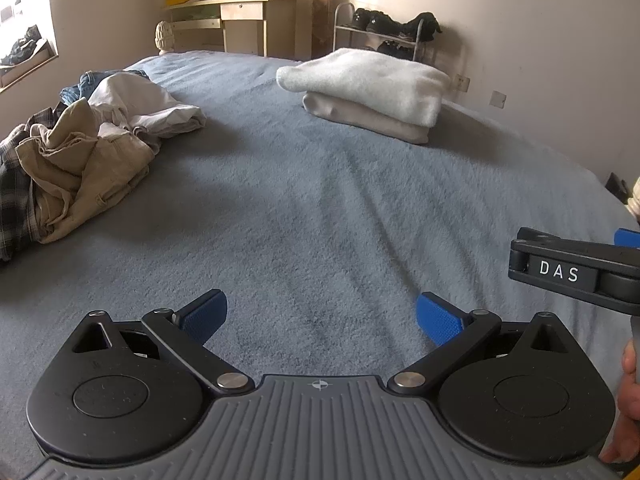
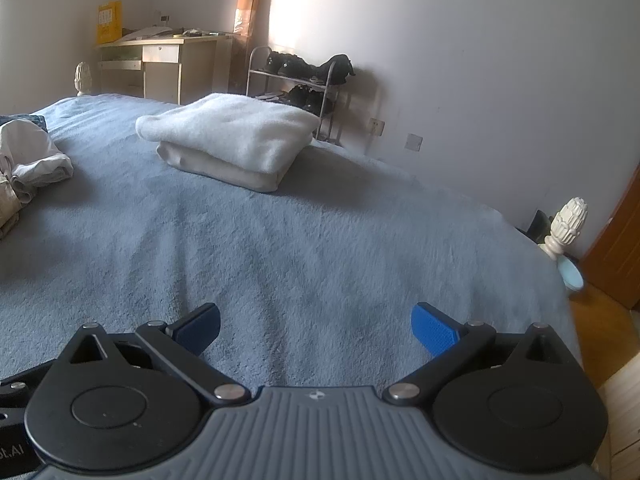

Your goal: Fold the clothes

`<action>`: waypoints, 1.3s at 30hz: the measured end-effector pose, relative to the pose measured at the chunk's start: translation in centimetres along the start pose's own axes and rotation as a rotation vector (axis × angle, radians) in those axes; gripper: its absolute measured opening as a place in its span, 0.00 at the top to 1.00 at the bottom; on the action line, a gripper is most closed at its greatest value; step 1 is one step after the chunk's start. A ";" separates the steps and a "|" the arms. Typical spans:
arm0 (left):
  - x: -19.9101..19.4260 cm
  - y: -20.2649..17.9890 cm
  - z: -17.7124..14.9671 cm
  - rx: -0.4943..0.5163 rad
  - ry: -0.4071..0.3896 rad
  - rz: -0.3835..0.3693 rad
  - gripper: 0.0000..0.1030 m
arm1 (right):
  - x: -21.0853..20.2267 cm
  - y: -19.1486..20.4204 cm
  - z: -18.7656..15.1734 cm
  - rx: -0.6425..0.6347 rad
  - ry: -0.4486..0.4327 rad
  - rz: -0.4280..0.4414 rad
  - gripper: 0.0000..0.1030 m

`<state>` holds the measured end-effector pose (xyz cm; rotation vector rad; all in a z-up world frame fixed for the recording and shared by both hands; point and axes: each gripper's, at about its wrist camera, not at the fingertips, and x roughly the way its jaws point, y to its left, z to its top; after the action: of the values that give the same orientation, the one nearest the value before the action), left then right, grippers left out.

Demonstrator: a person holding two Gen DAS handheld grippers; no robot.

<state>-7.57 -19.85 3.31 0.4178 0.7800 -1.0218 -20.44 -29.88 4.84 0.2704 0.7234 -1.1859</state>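
A heap of unfolded clothes (image 1: 80,152) lies at the left of the blue bed (image 1: 300,220): tan trousers, a white garment, a plaid shirt and jeans. A folded stack (image 1: 372,92), white fleece on a beige piece, sits at the far right of the bed, and the folded stack (image 2: 232,144) also shows in the right wrist view. My left gripper (image 1: 320,316) hovers open over bare blanket, nothing between its blue pads. My right gripper (image 2: 316,328) is open too, over the bed (image 2: 280,248), empty. Part of the right gripper's body (image 1: 576,272) shows at the left view's right edge.
A wooden desk (image 1: 240,20) and a shoe rack (image 1: 384,32) stand against the far wall. A white bedpost finial (image 2: 566,224) marks the bed's right corner, with a wooden door (image 2: 616,240) beyond. A hand (image 1: 628,400) holds the right gripper.
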 end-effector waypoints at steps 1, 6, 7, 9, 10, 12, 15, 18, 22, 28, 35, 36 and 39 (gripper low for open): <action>0.0 0.0 0.0 0.000 0.001 0.000 0.01 | 0.0 0.0 0.0 0.001 0.000 0.000 0.00; 0.0 -0.1 0.0 0.001 0.003 -0.001 0.01 | -0.1 0.0 0.0 0.002 0.000 -0.001 0.00; 0.0 -0.1 0.0 0.001 0.004 -0.002 0.01 | -0.1 0.0 0.0 0.002 0.000 0.000 0.00; 0.0 -0.1 0.0 0.001 0.005 -0.002 0.01 | -0.1 0.0 0.0 0.002 0.001 0.001 0.00; 0.0 -0.1 0.0 0.002 0.006 -0.002 0.01 | -0.1 0.0 0.0 0.002 0.001 0.001 0.00; 0.0 -0.1 -0.1 -0.001 0.007 -0.002 0.01 | 0.0 -0.1 0.1 0.002 0.002 0.002 0.00; -0.1 -0.1 -0.1 -0.004 0.009 -0.003 0.01 | -0.1 -0.1 0.2 0.002 0.001 0.002 0.00; -0.1 -0.1 -0.1 -0.006 0.011 -0.004 0.01 | 0.0 -0.1 0.2 0.003 0.002 0.002 0.00; -0.1 -0.1 -0.1 -0.007 0.015 -0.005 0.01 | 0.0 -0.2 0.2 0.004 0.004 0.002 0.00; -0.1 -0.2 -0.1 -0.010 0.020 -0.006 0.01 | -0.1 -0.2 0.1 0.006 0.008 0.001 0.00; -0.2 -0.2 -0.1 -0.010 0.023 -0.007 0.01 | -0.1 -0.3 0.0 0.007 0.010 0.001 0.00; -0.2 -0.2 -0.1 -0.011 0.023 -0.007 0.01 | -0.1 -0.3 0.0 0.007 0.010 0.001 0.00; -0.2 -0.2 -0.1 -0.010 0.023 -0.006 0.01 | -0.1 -0.3 0.0 0.007 0.010 0.001 0.00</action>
<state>-7.90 -19.76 3.40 0.4192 0.8075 -1.0199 -20.76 -29.90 4.94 0.2827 0.7280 -1.1870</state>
